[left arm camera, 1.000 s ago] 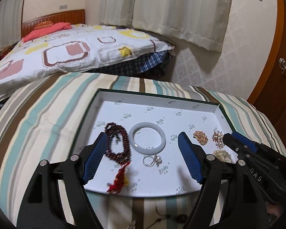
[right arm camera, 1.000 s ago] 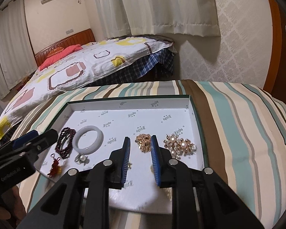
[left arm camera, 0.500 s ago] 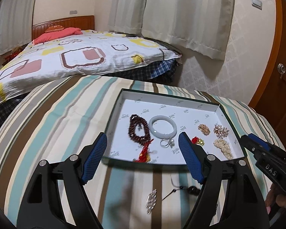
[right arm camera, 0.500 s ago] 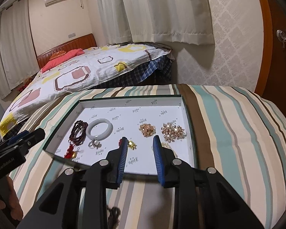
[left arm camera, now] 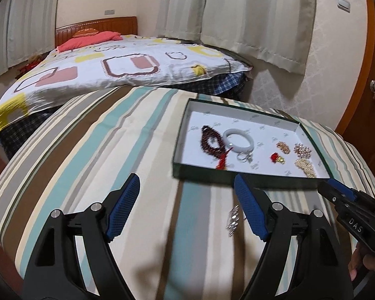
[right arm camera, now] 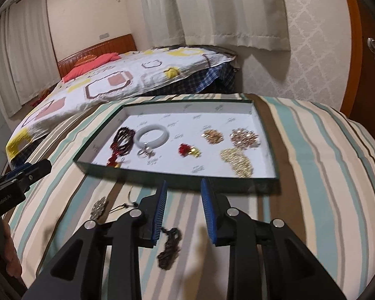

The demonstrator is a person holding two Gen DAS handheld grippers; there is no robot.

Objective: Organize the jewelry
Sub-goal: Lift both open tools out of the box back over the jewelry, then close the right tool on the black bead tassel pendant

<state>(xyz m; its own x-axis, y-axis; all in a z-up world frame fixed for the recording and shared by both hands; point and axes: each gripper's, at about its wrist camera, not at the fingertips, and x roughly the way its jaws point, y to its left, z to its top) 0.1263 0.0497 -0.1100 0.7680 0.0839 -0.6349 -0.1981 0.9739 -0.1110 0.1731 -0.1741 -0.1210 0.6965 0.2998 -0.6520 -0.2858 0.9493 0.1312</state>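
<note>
Left wrist view: left gripper [left arm camera: 187, 206] over striped cloth [left arm camera: 100, 150], fingers wide apart, nothing between them.
Right wrist view: right gripper [right arm camera: 183, 211] low over the cloth just in front of the tray, fingers narrowly parted, holding nothing.
Tray: shallow dark-green box lid [right arm camera: 237, 183] with white printed lining, sits on the striped surface; ahead-right of the left gripper, straight ahead of the right one.
Inside tray, left part: dark red bead bracelet [right arm camera: 123, 140] with red tassel, touching or just beside white bangle [right arm camera: 152, 136]; silver ring with pearl [right arm camera: 145, 153] at the bangle's near edge.
Inside tray, middle: small red-and-gold piece [right arm camera: 188, 150], apart from the rest.
Inside tray, right part: gold cluster brooch [right arm camera: 212, 135], pearl-and-gold brooch [right arm camera: 245, 137] beside it, pale gold bead chain [right arm camera: 237, 161] heaped nearer the front wall.
Outside tray: dark brown cord necklace [right arm camera: 170, 246] bunched on the cloth, below the gap between the right fingers; silver pendant [right arm camera: 98, 207] on a thin black cord to its left, also seen just inside the left gripper's right finger [left arm camera: 250, 211].
Contact with cord necklace: cannot tell, blurred.
Background: bed [left arm camera: 112, 67] with patterned quilt, curtains [left arm camera: 237, 17], wooden door [right arm camera: 370, 50].
</note>
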